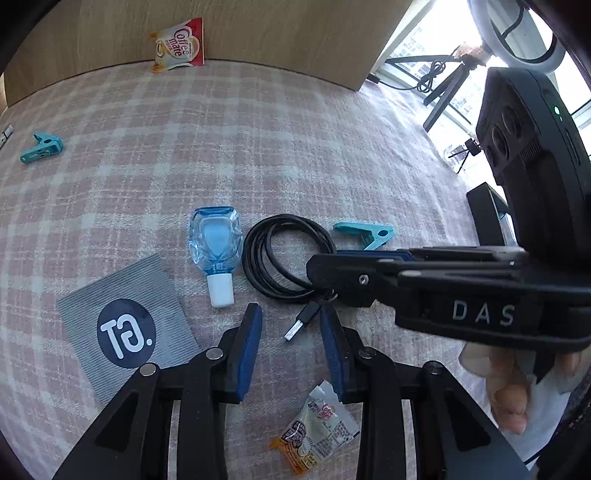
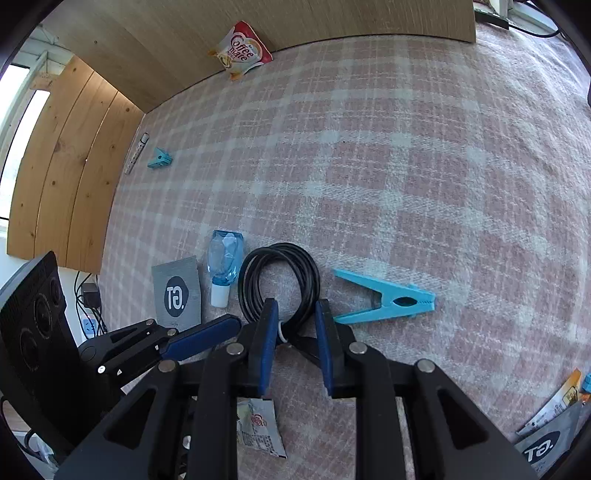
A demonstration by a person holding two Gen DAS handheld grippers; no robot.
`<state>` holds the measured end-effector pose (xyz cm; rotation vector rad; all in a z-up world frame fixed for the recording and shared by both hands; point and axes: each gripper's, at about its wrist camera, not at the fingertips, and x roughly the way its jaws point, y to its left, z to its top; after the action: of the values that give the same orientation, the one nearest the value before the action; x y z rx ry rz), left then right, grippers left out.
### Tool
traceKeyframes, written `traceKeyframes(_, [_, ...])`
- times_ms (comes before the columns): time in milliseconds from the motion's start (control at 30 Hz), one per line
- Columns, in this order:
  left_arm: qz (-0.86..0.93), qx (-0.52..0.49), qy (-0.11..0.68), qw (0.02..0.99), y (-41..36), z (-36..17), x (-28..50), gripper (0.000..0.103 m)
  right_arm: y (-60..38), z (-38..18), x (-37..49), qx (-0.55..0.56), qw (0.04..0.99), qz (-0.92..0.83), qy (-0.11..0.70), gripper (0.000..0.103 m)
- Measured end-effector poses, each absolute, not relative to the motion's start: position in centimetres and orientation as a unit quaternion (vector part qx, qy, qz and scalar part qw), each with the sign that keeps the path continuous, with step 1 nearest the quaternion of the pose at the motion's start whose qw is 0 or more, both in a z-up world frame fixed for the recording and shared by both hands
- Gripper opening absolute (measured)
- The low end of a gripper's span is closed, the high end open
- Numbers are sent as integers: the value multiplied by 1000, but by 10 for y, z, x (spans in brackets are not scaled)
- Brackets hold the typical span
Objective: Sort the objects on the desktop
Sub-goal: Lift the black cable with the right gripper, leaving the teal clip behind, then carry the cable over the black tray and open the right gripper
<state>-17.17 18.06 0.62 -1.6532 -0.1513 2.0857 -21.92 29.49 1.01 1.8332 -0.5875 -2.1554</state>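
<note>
item: my right gripper, jaws spread, blue pads straddling the near arc of the coiled black usb cable; nothing pinched yet that i can see. the coil lies flat on the pink-and-white plaid cloth, dead ahead of this claw, its loop opening away from me and its tied neck sitting between the pads. item: my left gripper, jaws likewise apart, empty, the cable's silver usb plug lying loose between its tips. judgement: the right claw is the nearer to the coil body, so the grasp falls to it. beside the coil, left: a clear blue bottle with white cap, cap toward me; right: a teal plastic clothespin. far: a second teal clip, then a coffee mate sachet against the wooden backboard.
</note>
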Motion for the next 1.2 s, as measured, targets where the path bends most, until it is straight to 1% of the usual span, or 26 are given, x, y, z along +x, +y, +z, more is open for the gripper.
traceKeyframes(133, [764, -598, -41, 239, 193, 7, -172, 29, 295, 11, -212, 615, 117, -753, -203, 21])
traceKeyframes(200, [763, -596, -37, 249, 197, 10, -169, 29, 299, 11, -211, 610, 112, -754, -217, 20])
traceKeyframes(400, [770, -582, -36, 259, 205, 24, -163, 23, 316, 24, -198, 592, 115, -761, -239, 16])
traceKeyframes(433, [771, -580, -32, 262, 208, 26, -162, 23, 318, 28, -196, 589, 117, -763, -241, 12])
traceKeyframes(667, [774, -564, -28, 286, 229, 44, -156, 23, 340, 54, -177, 563, 109, -780, -250, 11])
traceKeyframes(700, [775, -560, -23, 293, 235, 49, -154, 21, 345, 57, -173, 560, 105, -783, -249, 11])
traceKeyframes(767, [764, -557, -20, 326, 252, 59, -149, 2, 353, 62, -166, 557, 104, -784, -253, 9])
traceKeyframes(900, [765, -539, 35, 351, 298, 71, -138, 2, 374, 80, -146, 534, 77, -800, -262, 8])
traceKeyframes(1000, [753, -545, 41, 366, 310, 70, -135, 6, 395, 85, -133, 526, 61, -804, -271, 8])
traceKeyframes(1067, [749, -546, 35, 375, 307, 69, -134, 6, 409, 82, -123, 529, 59, -797, -287, 8])
traceKeyframes(1133, [747, -549, 33, 373, 304, 66, -132, 6, 412, 78, -113, 526, 47, -801, -282, 8])
traceKeyframes(1200, [739, -557, 31, 376, 304, 62, -129, 6, 417, 69, -106, 532, 41, -793, -293, 8])
